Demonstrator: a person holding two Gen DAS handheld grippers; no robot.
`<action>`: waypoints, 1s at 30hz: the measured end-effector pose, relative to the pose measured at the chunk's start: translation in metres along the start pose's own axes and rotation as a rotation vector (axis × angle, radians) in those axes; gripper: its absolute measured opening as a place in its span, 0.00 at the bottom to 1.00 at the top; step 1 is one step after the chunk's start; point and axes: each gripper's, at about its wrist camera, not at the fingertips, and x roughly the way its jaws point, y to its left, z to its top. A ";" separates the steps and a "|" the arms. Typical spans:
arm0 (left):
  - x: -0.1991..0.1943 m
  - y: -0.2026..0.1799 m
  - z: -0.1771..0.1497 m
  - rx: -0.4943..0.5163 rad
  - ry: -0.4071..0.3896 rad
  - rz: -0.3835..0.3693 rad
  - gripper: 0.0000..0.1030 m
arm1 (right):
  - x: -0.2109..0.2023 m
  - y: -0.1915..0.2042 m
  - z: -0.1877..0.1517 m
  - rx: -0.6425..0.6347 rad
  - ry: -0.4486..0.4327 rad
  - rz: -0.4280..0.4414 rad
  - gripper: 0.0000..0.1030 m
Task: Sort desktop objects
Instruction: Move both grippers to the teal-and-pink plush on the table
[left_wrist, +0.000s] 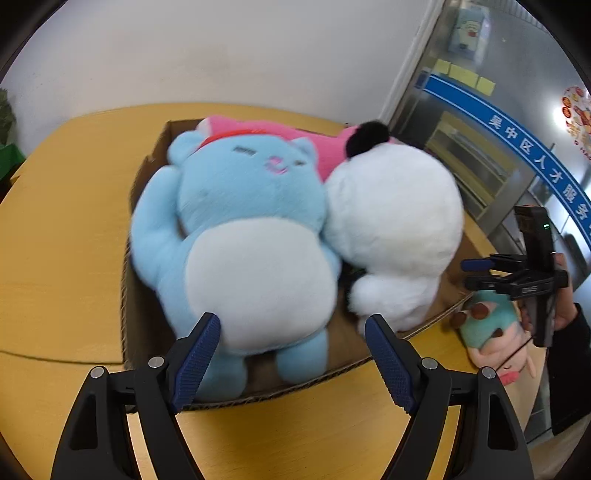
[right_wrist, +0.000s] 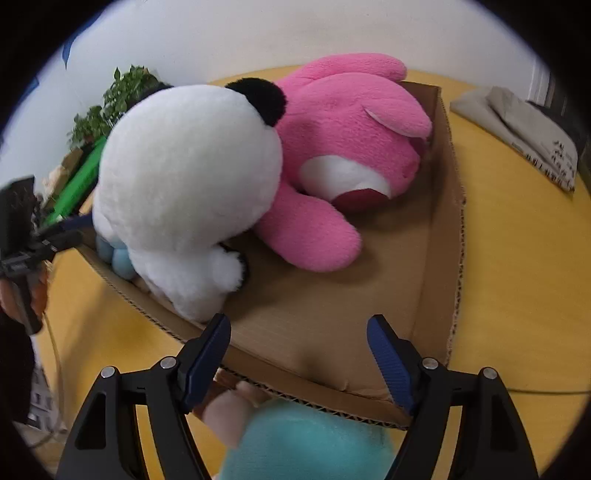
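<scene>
Inside, the cardboard box (left_wrist: 136, 221) holds blue plush (left_wrist: 240, 221), white plush (left_wrist: 391, 221), pink plush (right_wrist: 351, 122); both tongs (left_wrist: 291, 354) (right_wrist: 299, 354) gape wide.

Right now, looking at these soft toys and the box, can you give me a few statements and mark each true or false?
1. The blue plush cat with a white belly lies in the brown cardboard box. True.
2. The pink plush bear lies on the yellow table outside the box. False: it is in the box.
3. The left gripper is open. True.
4. The right gripper is clamped on the white plush with a black ear. False: it is open and holds nothing.
5. The teal-haired doll is outside the box. True.
</scene>
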 end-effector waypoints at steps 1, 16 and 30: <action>-0.001 -0.001 -0.001 0.005 0.001 0.008 0.80 | -0.008 0.001 -0.006 0.001 -0.016 -0.001 0.75; -0.059 -0.117 -0.027 0.046 -0.075 -0.214 1.00 | -0.130 0.019 -0.104 0.008 -0.244 -0.025 0.77; 0.063 -0.243 -0.042 0.038 0.175 -0.401 0.99 | -0.072 0.009 -0.168 0.044 -0.093 -0.167 0.85</action>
